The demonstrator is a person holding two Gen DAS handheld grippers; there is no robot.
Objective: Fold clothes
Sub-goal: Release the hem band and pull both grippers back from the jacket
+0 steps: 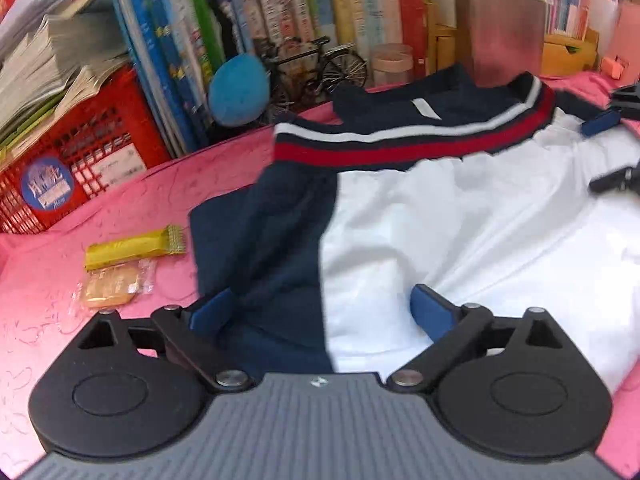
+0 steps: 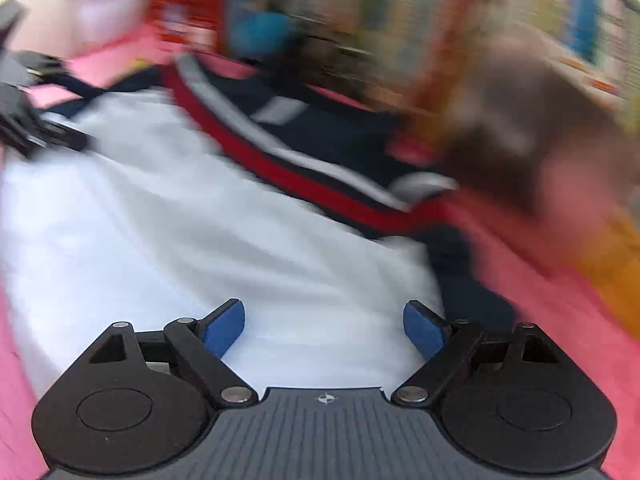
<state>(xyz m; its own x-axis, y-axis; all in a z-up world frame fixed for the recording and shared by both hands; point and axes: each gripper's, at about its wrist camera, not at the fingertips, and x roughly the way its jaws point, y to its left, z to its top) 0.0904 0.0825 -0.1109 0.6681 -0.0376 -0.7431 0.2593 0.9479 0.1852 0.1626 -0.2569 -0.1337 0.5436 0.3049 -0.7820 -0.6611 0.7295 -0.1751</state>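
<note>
Both your grippers, left gripper [image 1: 322, 312] and right gripper [image 2: 324, 328], stand spread, pinching nothing. Ahead of them the polo shirt [image 1: 440, 220] lies partly folded, navy sleeve tucked in; further folds remain, by my judgement.

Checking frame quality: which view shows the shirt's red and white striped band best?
The left wrist view: the striped band is sharp and runs nearly full length. The right wrist view shows it too, but motion-blurred.
</note>
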